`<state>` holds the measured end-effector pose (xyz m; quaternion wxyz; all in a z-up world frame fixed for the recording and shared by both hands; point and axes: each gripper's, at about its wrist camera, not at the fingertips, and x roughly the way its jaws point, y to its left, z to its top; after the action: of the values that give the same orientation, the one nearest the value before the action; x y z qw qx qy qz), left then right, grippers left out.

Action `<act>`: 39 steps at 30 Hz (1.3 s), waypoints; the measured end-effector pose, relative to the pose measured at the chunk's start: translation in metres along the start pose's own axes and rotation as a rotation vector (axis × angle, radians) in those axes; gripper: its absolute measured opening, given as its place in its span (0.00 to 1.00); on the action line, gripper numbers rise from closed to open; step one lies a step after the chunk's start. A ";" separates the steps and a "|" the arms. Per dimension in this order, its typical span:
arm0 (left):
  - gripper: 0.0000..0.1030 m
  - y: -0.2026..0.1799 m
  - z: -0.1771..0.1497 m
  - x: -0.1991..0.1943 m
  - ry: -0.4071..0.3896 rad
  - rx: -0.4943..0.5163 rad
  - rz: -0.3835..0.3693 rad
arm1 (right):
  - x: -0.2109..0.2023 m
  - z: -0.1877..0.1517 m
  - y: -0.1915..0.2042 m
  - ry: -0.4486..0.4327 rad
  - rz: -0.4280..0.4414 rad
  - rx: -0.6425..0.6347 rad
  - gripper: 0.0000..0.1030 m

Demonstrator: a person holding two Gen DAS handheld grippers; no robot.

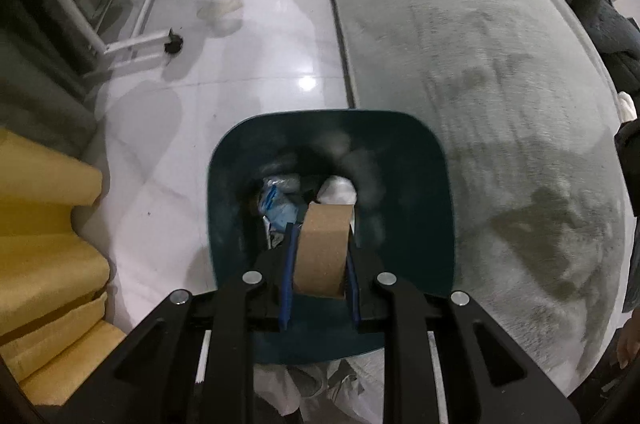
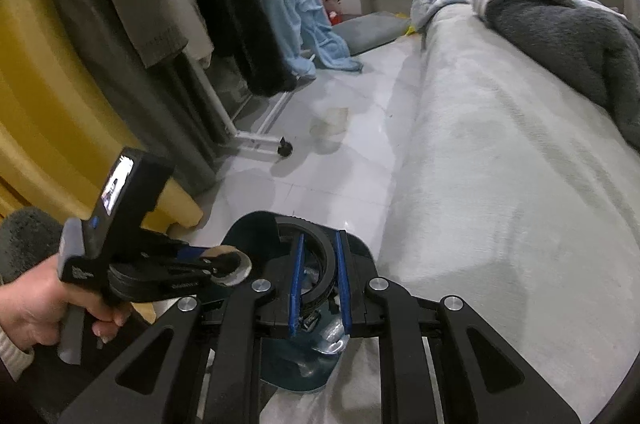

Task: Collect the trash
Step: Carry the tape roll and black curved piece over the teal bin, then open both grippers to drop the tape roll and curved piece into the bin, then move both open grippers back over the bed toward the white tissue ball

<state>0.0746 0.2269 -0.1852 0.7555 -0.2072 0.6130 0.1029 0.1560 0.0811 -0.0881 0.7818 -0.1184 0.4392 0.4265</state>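
Note:
In the left wrist view my left gripper (image 1: 322,236) is shut on a brown cardboard tape roll (image 1: 322,248), held edge-on right above the mouth of a dark teal bin (image 1: 224,208). Wrappers and crumpled white paper (image 1: 338,190) lie inside the bin. The right wrist view shows my right gripper (image 2: 319,244) shut on a black ring-shaped roll (image 2: 320,230), its blue pads (image 2: 297,276) pressing both sides, over the same bin (image 2: 250,226). A hand holds the left gripper (image 2: 224,262) at the bin's left rim, the brown roll (image 2: 234,260) in its jaws.
A bed with a pale grey cover (image 2: 500,184) runs along the right, with dark and blue blankets on top. A white clothes rack on castors (image 2: 285,147) with hanging clothes stands left. Yellow fabric (image 1: 44,224) lies left of the bin. White plastic (image 1: 304,384) sits under the bin.

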 end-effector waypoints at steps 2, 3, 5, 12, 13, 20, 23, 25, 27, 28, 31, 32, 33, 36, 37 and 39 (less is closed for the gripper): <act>0.23 0.007 -0.002 0.000 0.005 -0.014 -0.006 | 0.007 -0.001 0.003 0.015 0.007 -0.009 0.15; 0.23 0.011 -0.002 0.000 0.009 -0.019 -0.008 | 0.011 -0.001 0.005 0.022 0.009 -0.014 0.15; 0.23 0.016 -0.003 0.000 0.013 -0.024 -0.012 | 0.019 -0.001 0.008 0.042 0.017 -0.020 0.15; 0.49 0.033 -0.003 -0.007 0.002 -0.029 -0.030 | 0.039 -0.001 0.012 0.107 0.020 -0.021 0.15; 0.50 0.034 -0.003 -0.008 -0.002 -0.029 -0.031 | 0.042 -0.002 0.012 0.119 0.018 -0.019 0.15; 0.66 0.033 0.002 -0.042 -0.129 0.003 -0.049 | 0.065 -0.012 0.023 0.190 0.013 -0.025 0.15; 0.70 0.026 0.005 -0.061 -0.206 0.025 -0.056 | 0.073 -0.017 0.029 0.218 0.008 -0.039 0.16; 0.72 0.023 0.007 -0.075 -0.263 0.029 -0.072 | 0.081 -0.022 0.034 0.244 0.006 -0.050 0.16; 0.75 0.018 0.010 -0.090 -0.327 0.046 -0.058 | 0.086 -0.026 0.036 0.260 0.007 -0.054 0.16; 0.76 0.015 0.012 -0.099 -0.365 0.054 -0.054 | 0.088 -0.027 0.036 0.267 0.007 -0.054 0.16; 0.78 0.011 0.013 -0.122 -0.456 0.063 -0.051 | 0.095 -0.033 0.035 0.293 -0.004 -0.058 0.16; 0.78 0.009 0.014 -0.130 -0.487 0.064 -0.058 | 0.096 -0.034 0.035 0.296 -0.007 -0.059 0.16; 0.79 0.006 0.015 -0.138 -0.517 0.068 -0.070 | 0.098 -0.035 0.033 0.305 -0.015 -0.061 0.16; 0.81 -0.002 0.016 -0.153 -0.579 0.084 -0.094 | 0.100 -0.039 0.031 0.321 -0.033 -0.063 0.27; 0.82 -0.007 0.017 -0.159 -0.605 0.095 -0.111 | 0.099 -0.039 0.032 0.321 -0.033 -0.061 0.35; 0.84 -0.014 0.019 -0.166 -0.623 0.104 -0.118 | 0.094 -0.040 0.035 0.308 -0.036 -0.063 0.47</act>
<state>0.0592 0.2394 -0.0186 0.9210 -0.1621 0.3435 0.0862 0.1293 0.1334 -0.1788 0.7085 -0.2148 0.5382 0.4027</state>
